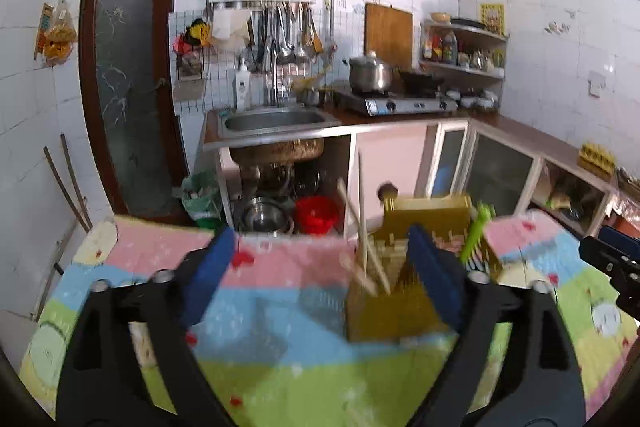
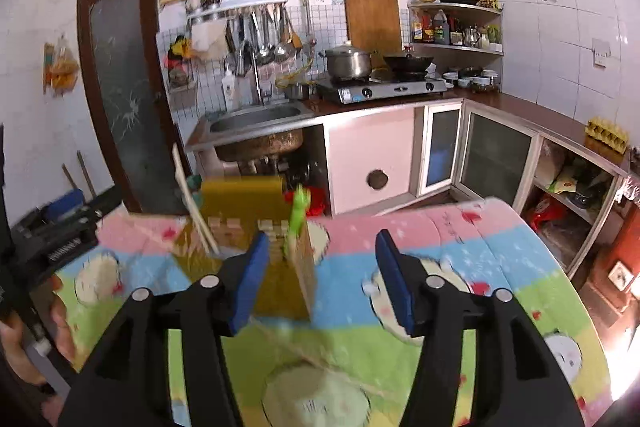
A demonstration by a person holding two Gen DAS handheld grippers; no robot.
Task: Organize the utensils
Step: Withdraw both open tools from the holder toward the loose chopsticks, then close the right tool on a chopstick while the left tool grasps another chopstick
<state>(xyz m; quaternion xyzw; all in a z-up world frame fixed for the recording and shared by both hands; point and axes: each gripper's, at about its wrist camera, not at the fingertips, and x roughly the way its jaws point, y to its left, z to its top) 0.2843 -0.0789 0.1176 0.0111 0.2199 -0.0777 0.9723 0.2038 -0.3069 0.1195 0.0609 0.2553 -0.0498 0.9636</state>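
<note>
A yellow-brown wooden utensil holder point(image 1: 394, 301) stands on the cartoon-print cloth point(image 1: 280, 355). Pale chopsticks point(image 1: 362, 239) lean in its left slot and a green utensil point(image 1: 476, 233) stands in its right slot. My left gripper point(image 1: 320, 279) is open and empty, its right pad in front of the holder. In the right wrist view the holder point(image 2: 280, 287) sits behind my open, empty right gripper point(image 2: 320, 279), with the chopsticks point(image 2: 196, 211) and green utensil point(image 2: 298, 215) in it. The left gripper point(image 2: 60, 227) shows at the left edge there.
Beyond the table are a sink point(image 1: 276, 121), a gas stove point(image 1: 396, 101) with a pot, hanging ladles and open lower cabinets with bowls and a red bucket point(image 1: 316, 213). A counter point(image 2: 560, 127) runs along the right wall.
</note>
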